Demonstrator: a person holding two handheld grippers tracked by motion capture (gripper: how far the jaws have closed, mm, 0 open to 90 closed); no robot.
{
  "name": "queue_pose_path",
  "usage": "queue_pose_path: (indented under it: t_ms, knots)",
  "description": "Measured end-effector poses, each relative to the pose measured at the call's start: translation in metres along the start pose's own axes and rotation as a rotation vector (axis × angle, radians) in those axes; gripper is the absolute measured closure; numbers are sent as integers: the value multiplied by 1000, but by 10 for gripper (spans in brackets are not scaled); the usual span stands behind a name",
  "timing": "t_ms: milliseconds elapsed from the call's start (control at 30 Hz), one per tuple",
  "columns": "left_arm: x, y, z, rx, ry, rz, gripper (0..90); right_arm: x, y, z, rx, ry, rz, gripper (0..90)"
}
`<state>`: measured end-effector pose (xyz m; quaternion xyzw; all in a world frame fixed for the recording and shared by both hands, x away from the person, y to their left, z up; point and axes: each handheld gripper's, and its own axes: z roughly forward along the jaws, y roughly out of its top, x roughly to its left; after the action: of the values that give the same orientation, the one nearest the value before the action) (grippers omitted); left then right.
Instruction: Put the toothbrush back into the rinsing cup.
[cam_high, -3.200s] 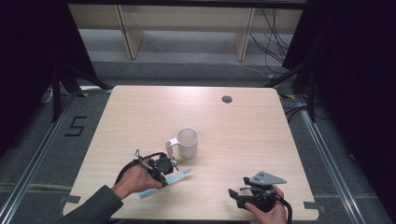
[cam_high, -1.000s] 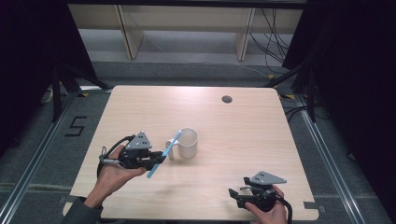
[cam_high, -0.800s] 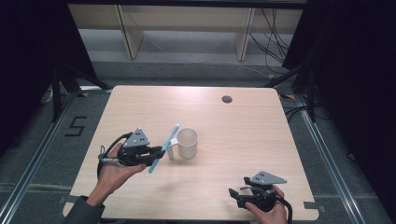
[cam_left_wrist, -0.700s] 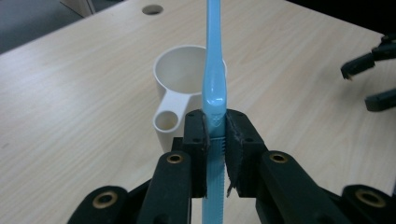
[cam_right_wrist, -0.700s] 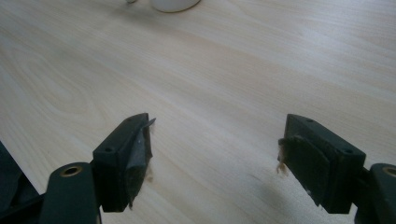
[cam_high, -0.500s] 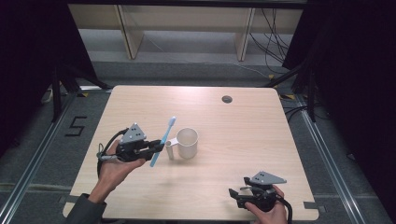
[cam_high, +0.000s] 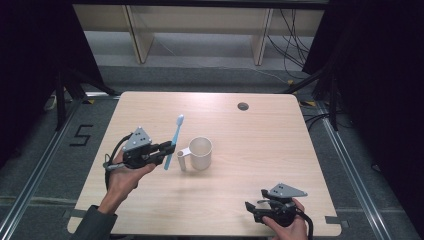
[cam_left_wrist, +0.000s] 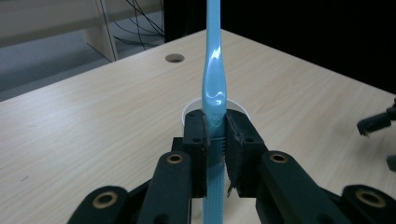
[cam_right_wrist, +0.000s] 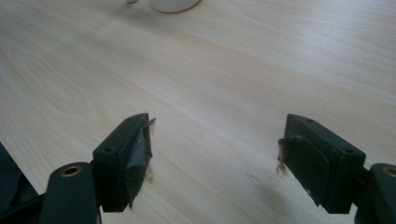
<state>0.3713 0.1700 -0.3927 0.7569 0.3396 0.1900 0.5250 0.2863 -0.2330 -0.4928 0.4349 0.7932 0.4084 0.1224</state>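
Blue toothbrush (cam_high: 173, 141) stands upright, clamped in our left hand-held gripper (cam_high: 169, 149) just left of the white mug (cam_high: 199, 153), seemingly ready to drop in; our right hand-held gripper (cam_high: 252, 208) rests with its jaws apart.

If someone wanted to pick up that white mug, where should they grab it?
Probably by the handle, which sticks out from the white mug toward the left hand-held gripper. Come in level from that side and close across the loop. The mug stands upright, and its round body looks wide to span.
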Motion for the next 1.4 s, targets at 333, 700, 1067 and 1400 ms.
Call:
queue_pose_path:
  t_ms: [333,700,1067,1400]
  knots:
    - [5,-1,4,-104,27,-30,785,0,0,0,-2,0,-2,250]
    - [13,-4,10,-189,38,-41,785,1,0,-1,14,-7,3,250]
    - [11,-6,17,-245,33,-13,786,3,0,-1,23,0,32,250]
    - [10,-6,22,-306,27,-8,785,0,1,0,11,-2,-10,250]
